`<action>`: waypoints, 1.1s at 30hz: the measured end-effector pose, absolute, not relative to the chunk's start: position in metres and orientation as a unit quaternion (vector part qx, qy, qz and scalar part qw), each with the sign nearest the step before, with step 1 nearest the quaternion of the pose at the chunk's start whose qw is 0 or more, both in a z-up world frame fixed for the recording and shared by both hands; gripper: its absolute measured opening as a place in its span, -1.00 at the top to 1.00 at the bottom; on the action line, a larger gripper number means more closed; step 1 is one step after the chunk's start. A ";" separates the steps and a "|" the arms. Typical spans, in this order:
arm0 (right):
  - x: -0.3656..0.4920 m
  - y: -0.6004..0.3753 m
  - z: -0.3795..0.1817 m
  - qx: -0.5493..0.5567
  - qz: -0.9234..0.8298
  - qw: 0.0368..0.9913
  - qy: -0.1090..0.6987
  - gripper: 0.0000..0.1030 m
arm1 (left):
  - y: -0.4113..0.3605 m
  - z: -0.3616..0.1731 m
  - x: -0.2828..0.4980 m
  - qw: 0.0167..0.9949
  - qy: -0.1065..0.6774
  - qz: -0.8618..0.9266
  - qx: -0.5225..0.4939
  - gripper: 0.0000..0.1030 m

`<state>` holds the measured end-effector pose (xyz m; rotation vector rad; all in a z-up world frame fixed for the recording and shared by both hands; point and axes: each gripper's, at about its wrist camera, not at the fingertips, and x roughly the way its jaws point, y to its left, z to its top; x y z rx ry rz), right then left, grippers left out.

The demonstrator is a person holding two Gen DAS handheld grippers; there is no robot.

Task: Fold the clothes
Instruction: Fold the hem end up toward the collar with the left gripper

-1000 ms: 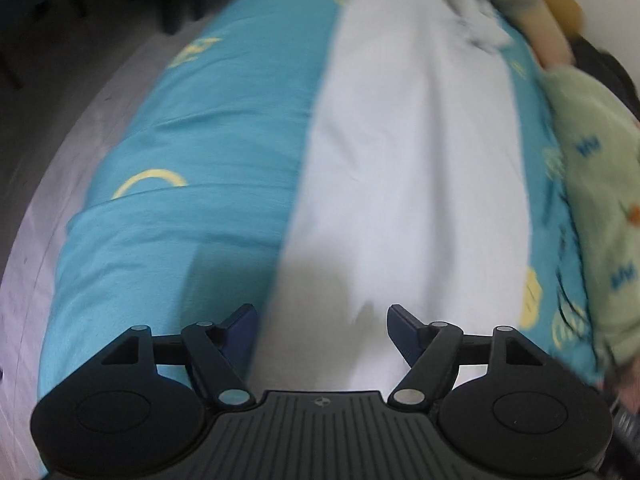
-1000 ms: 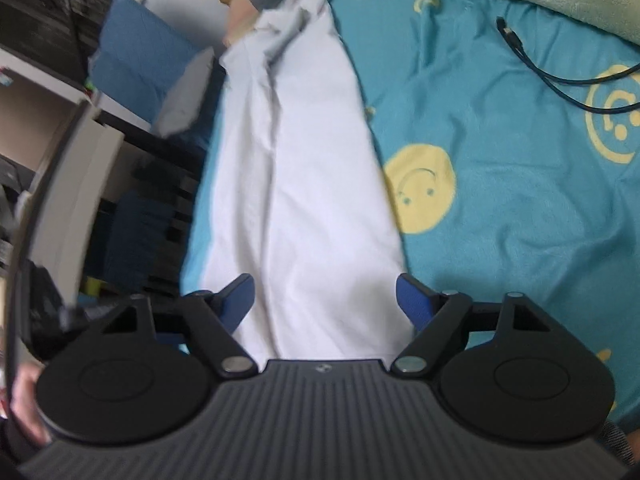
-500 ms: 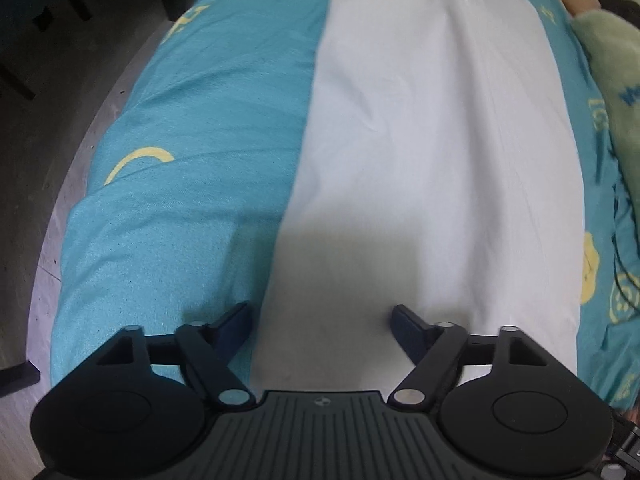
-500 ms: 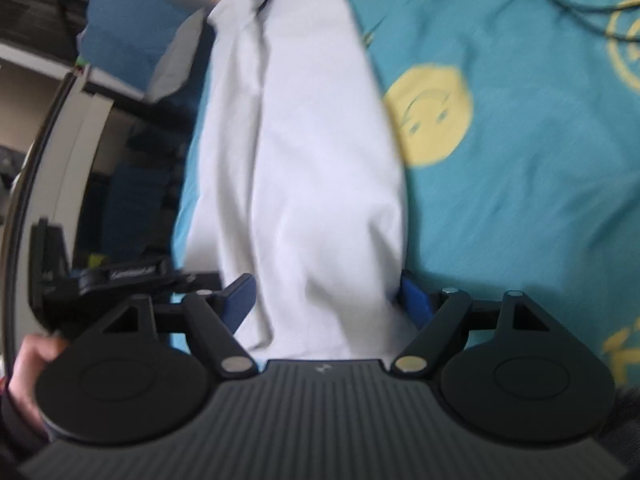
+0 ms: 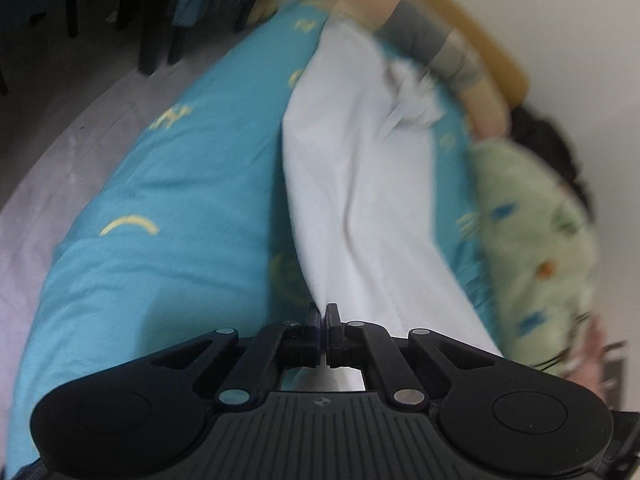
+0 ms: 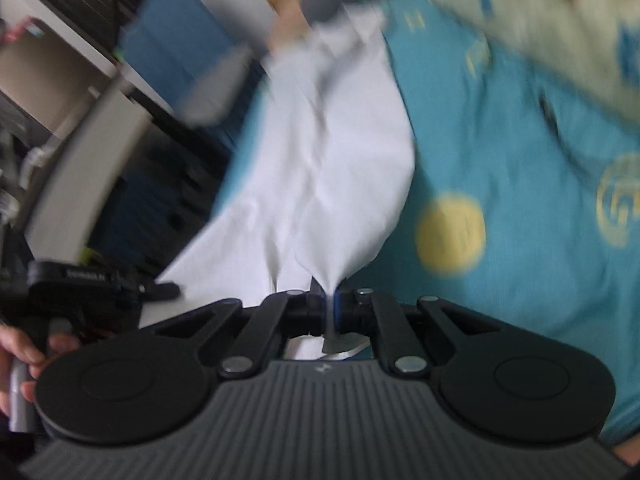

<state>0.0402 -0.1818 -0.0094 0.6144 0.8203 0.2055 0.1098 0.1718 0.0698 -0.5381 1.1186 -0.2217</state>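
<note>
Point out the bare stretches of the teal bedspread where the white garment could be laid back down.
Left wrist view: a broad free strip of teal smiley-print bedspread lies between the white cotton garment and the bed's floor-side edge. Right wrist view: free bedspread around the yellow smiley, between garment and pale green patterned blanket. Crowded: the far end, at a grey-sleeved arm.

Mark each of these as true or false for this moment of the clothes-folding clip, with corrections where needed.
1. The left tongs are shut on the white garment. True.
2. The right tongs stand open above the garment. False: they are shut on its near edge, the cloth gathered between them.
3. The garment lies on a teal bedcover with yellow prints. True.
4. The bedcover is plain red. False: it is teal.
5. A pale green blanket lies beside the garment. True.
</note>
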 end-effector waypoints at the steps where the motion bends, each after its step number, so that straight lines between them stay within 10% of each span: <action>1: 0.039 -0.187 0.008 0.292 0.103 0.874 0.374 0.86 | 0.176 0.084 0.107 0.811 0.507 -0.114 -0.270 0.97; 8: 0.005 -0.216 0.077 0.285 0.136 0.898 0.306 0.86 | 0.187 0.121 0.070 0.810 0.462 -0.168 -0.320 0.97; 17: -0.076 -0.225 0.029 0.296 0.137 0.878 0.351 0.86 | 0.189 0.034 0.012 0.767 0.524 -0.179 -0.324 0.97; 33: 0.145 -0.231 0.023 0.222 0.037 0.944 0.242 0.86 | 0.138 0.035 0.236 0.881 0.379 -0.109 -0.261 0.96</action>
